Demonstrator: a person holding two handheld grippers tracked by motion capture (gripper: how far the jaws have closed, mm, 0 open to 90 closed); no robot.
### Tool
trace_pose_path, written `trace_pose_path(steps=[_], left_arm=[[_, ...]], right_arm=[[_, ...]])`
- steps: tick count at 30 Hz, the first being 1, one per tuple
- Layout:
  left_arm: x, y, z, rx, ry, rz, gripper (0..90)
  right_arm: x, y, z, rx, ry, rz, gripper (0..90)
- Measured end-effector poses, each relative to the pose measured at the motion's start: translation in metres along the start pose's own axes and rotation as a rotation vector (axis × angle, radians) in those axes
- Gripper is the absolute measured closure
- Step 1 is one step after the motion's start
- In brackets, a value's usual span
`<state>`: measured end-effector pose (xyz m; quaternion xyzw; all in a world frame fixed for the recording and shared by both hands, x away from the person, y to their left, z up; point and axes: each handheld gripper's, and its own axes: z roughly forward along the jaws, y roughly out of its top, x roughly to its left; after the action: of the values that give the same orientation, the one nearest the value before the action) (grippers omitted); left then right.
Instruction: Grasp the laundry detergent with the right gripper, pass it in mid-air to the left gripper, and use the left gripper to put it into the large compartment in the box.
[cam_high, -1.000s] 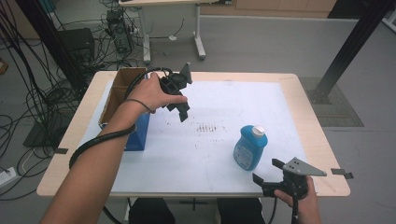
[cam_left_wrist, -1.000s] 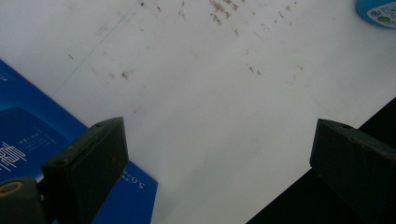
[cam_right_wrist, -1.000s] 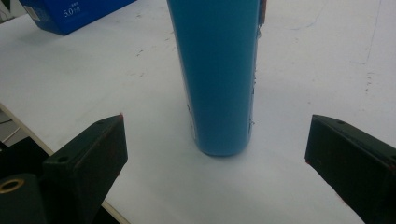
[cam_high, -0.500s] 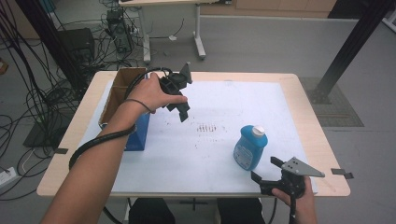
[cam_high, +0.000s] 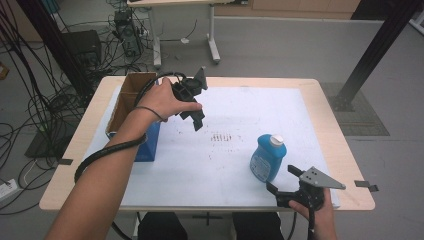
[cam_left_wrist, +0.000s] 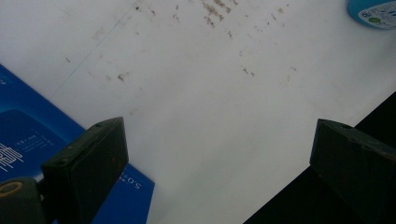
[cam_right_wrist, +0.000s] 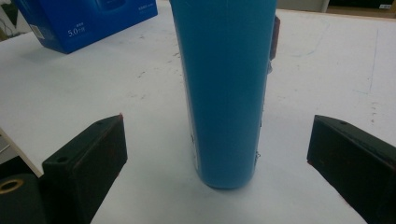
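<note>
A blue bottle (cam_high: 267, 157) with a white cap stands upright on the white table top (cam_high: 240, 110), right of centre. In the right gripper view the blue bottle (cam_right_wrist: 226, 88) rises between my right gripper's (cam_right_wrist: 215, 149) wide-open jaws, touching neither. From above, my right gripper (cam_high: 283, 179) sits at the table's near right edge, just in front of the bottle. My left gripper (cam_high: 194, 114) is held above the table's left part, beside the box, tilted down and open. The left gripper (cam_left_wrist: 215, 140) has nothing between its jaws, only bare table below.
A blue box (cam_high: 132, 117) with open cardboard flaps stands at the table's left side; its printed blue side (cam_left_wrist: 28, 135) lies under the left jaw, and the blue box (cam_right_wrist: 84, 18) is far behind the bottle. Brown specks (cam_high: 222, 137) mark the table centre. Cables and a desk frame lie beyond.
</note>
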<state>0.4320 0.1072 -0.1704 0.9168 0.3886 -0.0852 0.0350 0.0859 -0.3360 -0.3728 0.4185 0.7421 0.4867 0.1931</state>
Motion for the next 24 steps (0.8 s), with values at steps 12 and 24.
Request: trace_pose_path(steps=[12,24], left_arm=[[0.0006,0.0009,0.0013,0.003,-0.001,0.002,4.7],[0.0013,0.0005,0.0014,0.001,-0.001,0.001,4.7]], right_arm=[[0.0044,-0.0014,0.0026,-0.006,-0.031,-0.005,4.9],[0.005,-0.0011,0.0017,-0.006,-0.038,-0.006,3.9]])
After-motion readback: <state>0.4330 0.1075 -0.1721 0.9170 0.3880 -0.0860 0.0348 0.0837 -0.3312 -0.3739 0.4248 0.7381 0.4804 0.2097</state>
